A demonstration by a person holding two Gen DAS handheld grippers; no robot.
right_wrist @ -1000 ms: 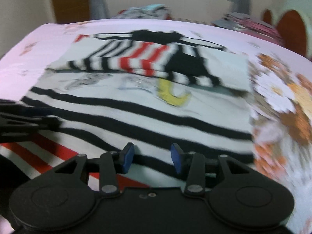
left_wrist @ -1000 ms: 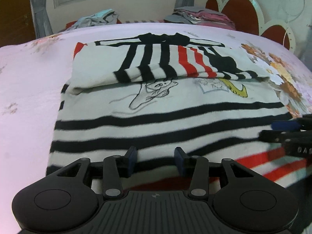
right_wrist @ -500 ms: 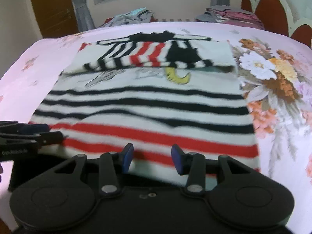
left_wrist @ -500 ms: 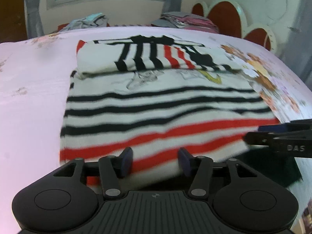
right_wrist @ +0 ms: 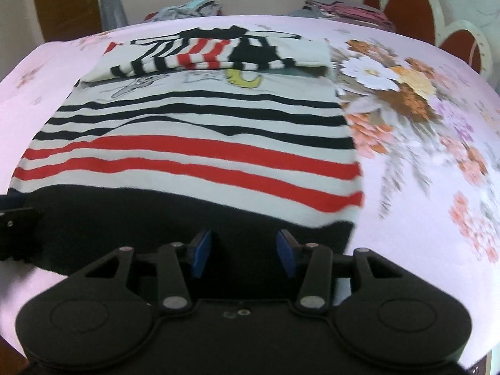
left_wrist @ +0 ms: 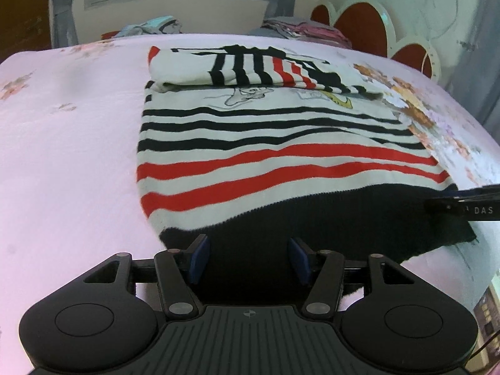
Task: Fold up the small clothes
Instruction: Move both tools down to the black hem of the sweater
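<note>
Against a second ago, both views now take in the whole striped sweater (left_wrist: 281,143), black hem (left_wrist: 312,228) included; earlier only its upper and middle stripes showed. The left tongs (left_wrist: 248,259) have just been opening; the pads stand apart over the hem, clenched on nothing. The right tongs (right_wrist: 242,251) have also just been opening, likewise released, with only the hem's dark knit seen between the pads.

The sweater lies flat on the pink floral bedspread (left_wrist: 62,140), sleeves folded across its far end. Beyond the sweater, at the bed's far edge, sit a loose clothes heap (left_wrist: 153,26) and a folded clothes stack (left_wrist: 300,29). To the sweater's right stands a red scalloped headboard (left_wrist: 362,28).

In the left view the right tongs enter at the hem's right end, partly covering it; the letters "DAS" (left_wrist: 482,210) read on them.
</note>
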